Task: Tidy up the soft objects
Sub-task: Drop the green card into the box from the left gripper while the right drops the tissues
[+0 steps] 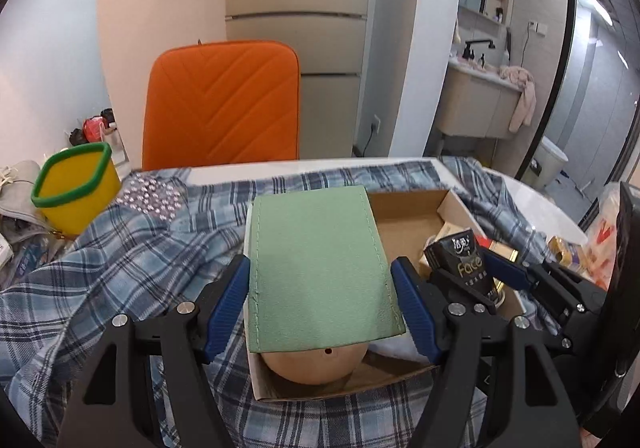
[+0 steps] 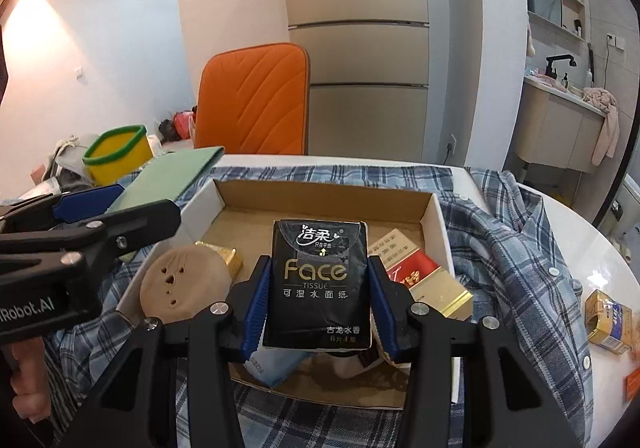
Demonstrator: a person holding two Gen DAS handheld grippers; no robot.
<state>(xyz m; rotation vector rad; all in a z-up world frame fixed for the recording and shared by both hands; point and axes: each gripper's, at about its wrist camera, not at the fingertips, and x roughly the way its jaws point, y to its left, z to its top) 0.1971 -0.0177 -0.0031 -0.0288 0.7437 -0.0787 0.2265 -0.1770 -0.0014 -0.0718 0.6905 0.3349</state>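
My left gripper (image 1: 322, 308) is shut on a flat green pouch (image 1: 320, 268), held over the left end of an open cardboard box (image 1: 404, 216). A tan round sponge (image 1: 316, 364) lies in the box under the pouch. My right gripper (image 2: 320, 304) is shut on a black "Face" tissue pack (image 2: 320, 284), held above the box (image 2: 320, 194) middle. From the right wrist view the green pouch (image 2: 168, 178) and the left gripper (image 2: 92, 208) show at the left, with the tan sponge (image 2: 184, 284) below. The black pack (image 1: 466, 262) also appears at the right of the left wrist view.
The box sits on a blue plaid shirt (image 2: 516, 248) spread over a white round table (image 2: 600, 260). Red-and-gold packs (image 2: 424, 280) lie in the box. A yellow bin with a green rim (image 1: 76, 188) stands at the left, an orange chair (image 1: 224, 108) behind, small boxes (image 2: 608, 320) at the right.
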